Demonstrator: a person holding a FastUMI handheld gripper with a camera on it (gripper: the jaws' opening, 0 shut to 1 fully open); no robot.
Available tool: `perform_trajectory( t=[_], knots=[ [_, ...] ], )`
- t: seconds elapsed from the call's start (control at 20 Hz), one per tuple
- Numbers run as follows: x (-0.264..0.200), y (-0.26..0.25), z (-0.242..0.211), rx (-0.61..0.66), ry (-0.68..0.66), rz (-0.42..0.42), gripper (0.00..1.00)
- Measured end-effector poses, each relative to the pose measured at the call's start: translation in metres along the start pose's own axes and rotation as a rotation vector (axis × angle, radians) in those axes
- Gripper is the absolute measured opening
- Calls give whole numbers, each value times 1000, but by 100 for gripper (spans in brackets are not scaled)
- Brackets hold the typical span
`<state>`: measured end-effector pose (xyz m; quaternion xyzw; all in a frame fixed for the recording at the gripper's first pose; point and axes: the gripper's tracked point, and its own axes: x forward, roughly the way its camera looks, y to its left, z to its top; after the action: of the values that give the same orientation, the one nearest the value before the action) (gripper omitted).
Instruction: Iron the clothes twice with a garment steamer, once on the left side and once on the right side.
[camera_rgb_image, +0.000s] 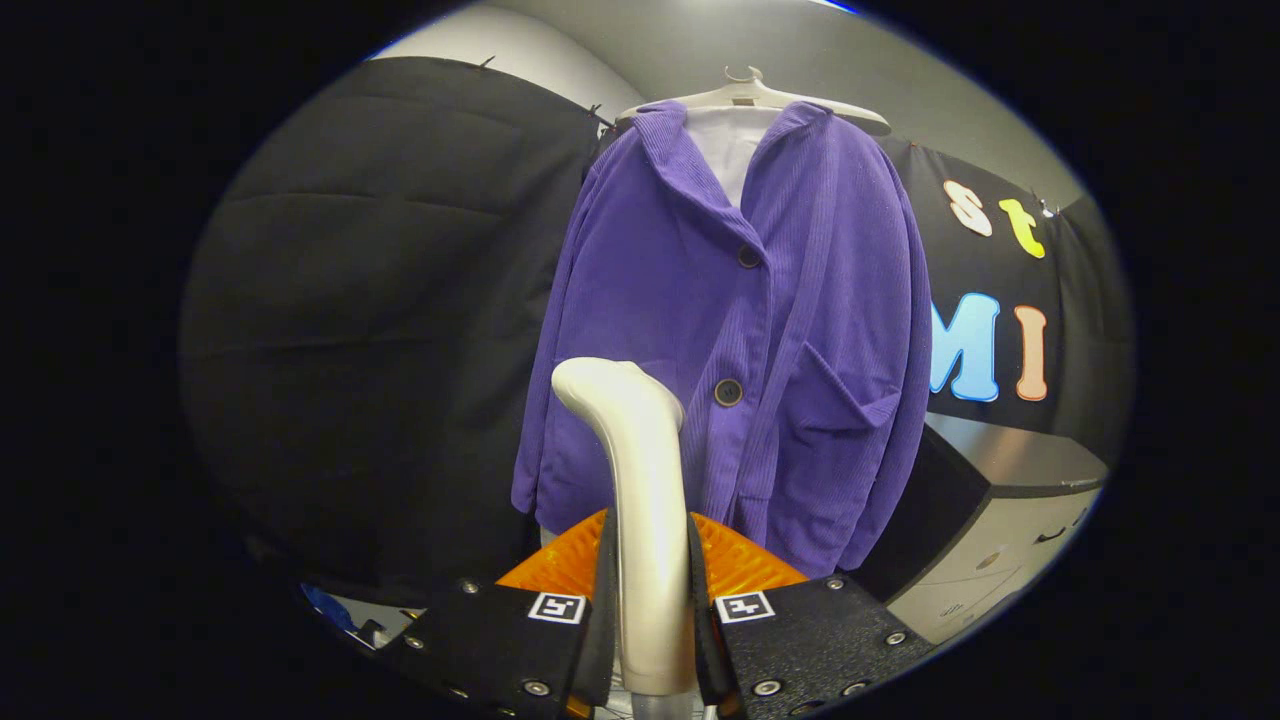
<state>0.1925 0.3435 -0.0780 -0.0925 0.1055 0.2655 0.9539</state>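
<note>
A purple corduroy jacket (740, 340) hangs on a white hanger (750, 95) in front of the booth wall, over a white garment showing at the collar. It has two dark buttons and a patch pocket. My gripper (650, 610) is shut on the white handle of the garment steamer (640, 480), which rises upright between the fingers. The steamer's curved head is in front of the jacket's lower left part, left of the lower button. I cannot tell whether the head touches the fabric.
A grey cabinet (1010, 500) with drawers stands to the right of the jacket, low down. Black cloth (380, 300) covers the wall to the left and behind the jacket.
</note>
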Motion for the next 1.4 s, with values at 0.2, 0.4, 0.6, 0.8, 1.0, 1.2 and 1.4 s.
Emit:
perform_trajectory(
  t=[0.2, 0.4, 0.6, 0.8, 1.0, 1.2, 1.4],
  knots=[
    [-1, 0, -18, 0, 17, -9, 33],
    [1, 4, -40, -9, 46, 3, 33],
    [3, 13, -67, -27, 92, 20, 33],
    [2, 18, -103, -20, 161, 32, 33],
    [-6, 14, -127, -9, 208, 33, 33],
    [-36, 0, -129, 31, 195, 24, 33],
    [-85, -17, -112, 66, 146, 14, 33]
  ],
)
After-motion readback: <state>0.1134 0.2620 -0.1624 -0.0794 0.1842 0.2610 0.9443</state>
